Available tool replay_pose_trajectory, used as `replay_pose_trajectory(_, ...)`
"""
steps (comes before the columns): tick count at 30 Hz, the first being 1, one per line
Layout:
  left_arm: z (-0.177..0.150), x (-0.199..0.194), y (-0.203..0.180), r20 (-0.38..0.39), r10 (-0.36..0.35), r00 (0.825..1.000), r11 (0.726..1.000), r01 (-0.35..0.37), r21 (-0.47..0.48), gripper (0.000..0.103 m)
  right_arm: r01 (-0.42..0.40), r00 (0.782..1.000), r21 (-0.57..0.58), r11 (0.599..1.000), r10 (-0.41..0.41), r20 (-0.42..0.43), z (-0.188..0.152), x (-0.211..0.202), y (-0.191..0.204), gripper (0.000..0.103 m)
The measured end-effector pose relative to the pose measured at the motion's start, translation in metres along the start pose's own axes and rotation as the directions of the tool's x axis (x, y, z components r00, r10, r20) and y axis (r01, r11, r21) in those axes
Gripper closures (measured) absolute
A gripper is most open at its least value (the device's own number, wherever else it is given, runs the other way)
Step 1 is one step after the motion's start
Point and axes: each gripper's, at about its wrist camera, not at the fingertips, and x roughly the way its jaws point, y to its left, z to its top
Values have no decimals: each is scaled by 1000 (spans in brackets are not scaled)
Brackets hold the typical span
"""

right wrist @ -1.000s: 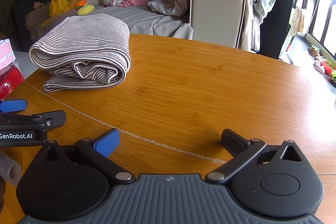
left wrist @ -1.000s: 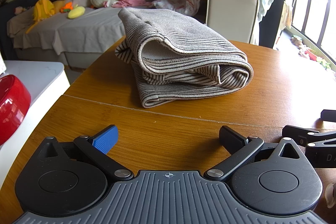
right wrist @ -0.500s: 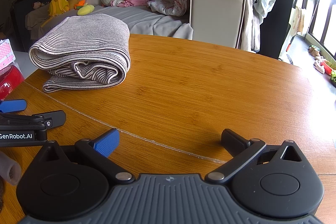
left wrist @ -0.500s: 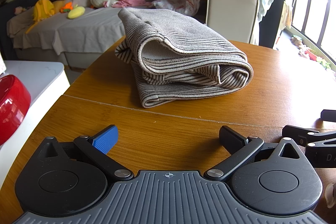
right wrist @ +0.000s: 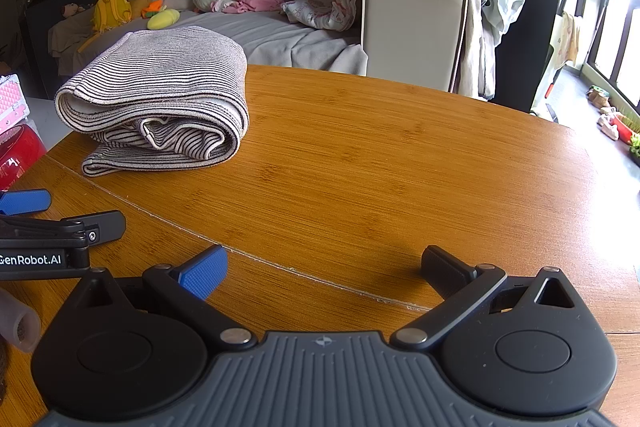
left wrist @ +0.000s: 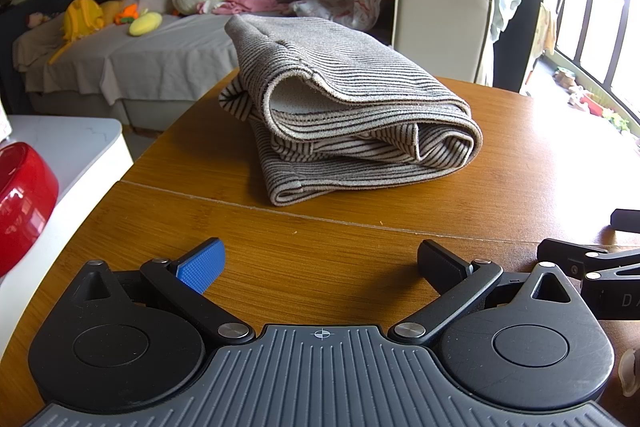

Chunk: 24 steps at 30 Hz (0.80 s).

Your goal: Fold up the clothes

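Table (left wrist: 360,251): wooden, bare ahead of both grippers.
Jumper (left wrist: 344,111): folded, striped, long axis running away.
Left gripper (left wrist: 320,269): jaws open, empty.
Right gripper (right wrist: 324,267): jaws open, empty.

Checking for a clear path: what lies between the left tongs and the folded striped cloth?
Only bare wooden table with its seam line, seen in the left wrist view, separates the left tongs from the cloth.

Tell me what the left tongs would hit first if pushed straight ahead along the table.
Most likely the folded striped garment. It lies on the wooden table directly ahead of the open left tongs, with only bare wood between. Depth is hard to judge through the fisheye.
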Motion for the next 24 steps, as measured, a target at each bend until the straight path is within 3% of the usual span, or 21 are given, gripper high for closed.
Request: replay_pose_trajectory(24,0,0,0,0,0,1000,1000,0,0,0,5,1000,6,1000,-5,0,0,-1,0,0)
